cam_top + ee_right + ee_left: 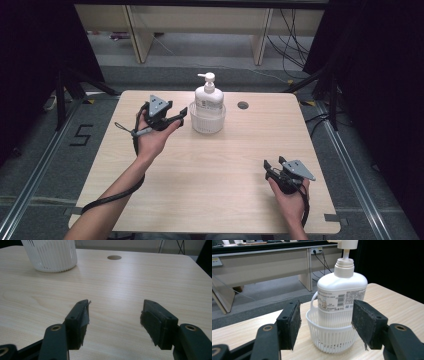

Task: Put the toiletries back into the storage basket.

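Note:
A white pump bottle [208, 98] [340, 298] stands upright inside a small white ribbed basket [207, 121] [329, 335] [50, 255] at the back middle of the wooden table [210, 170]. My left gripper [181, 114] [325, 323] is held just left of the basket, open, its jaws pointing at the basket and bottle with nothing between them. My right gripper [270, 167] [115, 317] rests low near the table's front right, open and empty, pointing toward the basket from far off.
A round cable hole [243, 105] [114, 257] lies in the tabletop right of the basket. Desk legs and cables stand on the floor beyond the table's far edge. Black curtains hang at both sides.

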Available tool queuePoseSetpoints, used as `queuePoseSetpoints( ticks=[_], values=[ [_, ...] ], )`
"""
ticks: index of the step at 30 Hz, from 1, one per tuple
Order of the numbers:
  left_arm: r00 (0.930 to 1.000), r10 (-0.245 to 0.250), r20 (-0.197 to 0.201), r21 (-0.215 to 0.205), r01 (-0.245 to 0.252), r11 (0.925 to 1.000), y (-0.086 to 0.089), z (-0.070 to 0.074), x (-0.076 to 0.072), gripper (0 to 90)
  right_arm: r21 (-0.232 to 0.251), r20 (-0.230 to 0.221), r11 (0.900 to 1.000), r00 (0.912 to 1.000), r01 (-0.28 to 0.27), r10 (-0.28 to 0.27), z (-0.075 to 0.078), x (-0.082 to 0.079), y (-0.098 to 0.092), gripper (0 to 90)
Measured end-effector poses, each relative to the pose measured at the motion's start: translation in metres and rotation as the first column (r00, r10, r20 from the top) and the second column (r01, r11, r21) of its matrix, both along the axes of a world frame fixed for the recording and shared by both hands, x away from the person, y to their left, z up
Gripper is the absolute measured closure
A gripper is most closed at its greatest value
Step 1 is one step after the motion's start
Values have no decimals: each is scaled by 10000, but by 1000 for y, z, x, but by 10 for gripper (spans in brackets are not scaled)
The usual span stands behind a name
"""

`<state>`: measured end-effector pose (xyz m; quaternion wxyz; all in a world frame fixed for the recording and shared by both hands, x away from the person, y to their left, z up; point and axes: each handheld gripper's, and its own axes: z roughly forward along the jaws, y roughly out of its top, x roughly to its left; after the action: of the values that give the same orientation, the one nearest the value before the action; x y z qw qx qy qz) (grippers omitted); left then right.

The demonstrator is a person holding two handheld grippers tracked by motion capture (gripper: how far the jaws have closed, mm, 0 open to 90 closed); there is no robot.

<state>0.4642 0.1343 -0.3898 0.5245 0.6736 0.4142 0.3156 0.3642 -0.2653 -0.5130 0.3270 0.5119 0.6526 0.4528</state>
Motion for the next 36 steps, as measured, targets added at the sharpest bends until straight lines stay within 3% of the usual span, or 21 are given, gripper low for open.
queuePoseSetpoints(
  ticks=[11, 13, 14, 18, 19, 21, 24, 36],
  values=[
    [10000, 12, 59, -51, -12, 10000, 19, -10, -21, 392, -140, -27, 9999, 10000, -11, 11, 0, 0, 0, 396],
    [10000, -17, 98, 47, 17, 10000, 23, -12, -25, 391, 256, -120, 9996, 9998, 151, -148, -1, -1, 3, 396],
    [10000, -9, 85, -15, 9, 10000, 25, -13, -27, 392, -143, 28, 9999, 10000, -2, 3, 0, 0, 0, 396],
    [9999, 56, 100, -20, -56, 10000, 32, -17, -33, 391, -151, 36, 9999, 10000, 11, -10, 0, 0, 0, 396],
    [10000, 74, 63, -14, -74, 10000, 34, -18, -35, 391, 232, -116, 9996, 9998, 148, -145, -1, -1, 3, 396],
    [9999, 112, 75, -1, -112, 9999, 37, -20, -38, 391, 203, -82, 9997, 9999, 128, -126, -1, -1, 3, 396],
    [9998, 201, 75, -48, -200, 9998, 44, -26, -44, 391, 169, -272, 9997, 9995, 174, -170, 0, -2, 3, 396],
    [9990, 451, 62, -177, -449, 9988, 65, -54, -63, 391, 177, -177, 9998, 9998, 118, -114, 0, -2, 4, 396]
  ],
)
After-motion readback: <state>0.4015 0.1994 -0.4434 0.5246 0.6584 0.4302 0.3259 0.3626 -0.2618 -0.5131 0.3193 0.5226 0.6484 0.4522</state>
